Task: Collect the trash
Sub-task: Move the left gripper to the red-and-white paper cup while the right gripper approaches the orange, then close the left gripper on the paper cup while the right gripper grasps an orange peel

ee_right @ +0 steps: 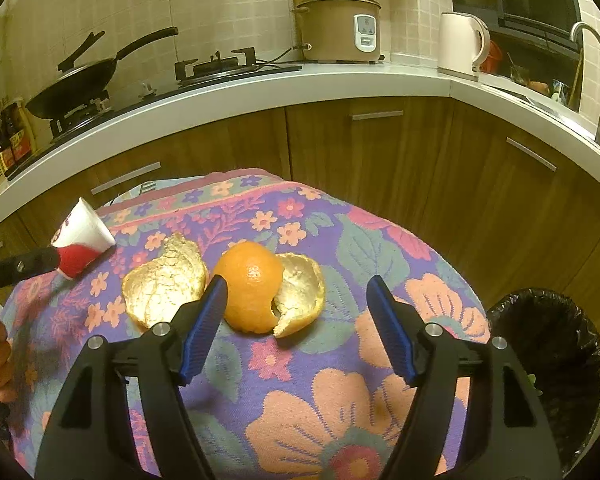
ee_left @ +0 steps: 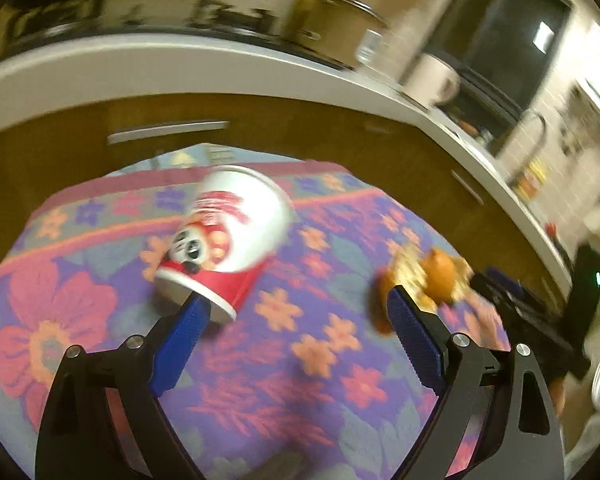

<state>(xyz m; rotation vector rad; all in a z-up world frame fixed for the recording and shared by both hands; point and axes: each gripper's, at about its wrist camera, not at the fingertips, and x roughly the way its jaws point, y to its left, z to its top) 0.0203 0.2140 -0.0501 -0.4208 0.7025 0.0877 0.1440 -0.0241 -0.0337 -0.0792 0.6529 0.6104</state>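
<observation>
A tapered paper cup is lying on its side at the floral woven cloth's left edge, the left gripper gaping beside it. Curled, pithy orange peel is sitting mid-cloth before the right gripper's spread, empty jaws.

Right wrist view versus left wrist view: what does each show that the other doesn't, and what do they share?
Only the right wrist view shows the black-lined trash bin, the wok on the stove and the right gripper, open and empty. Only the left wrist view shows the panda print on the paper cup. Both show the cup, the orange peel, the floral tablecloth, the left gripper, the rice cooker and the kettle.
</observation>
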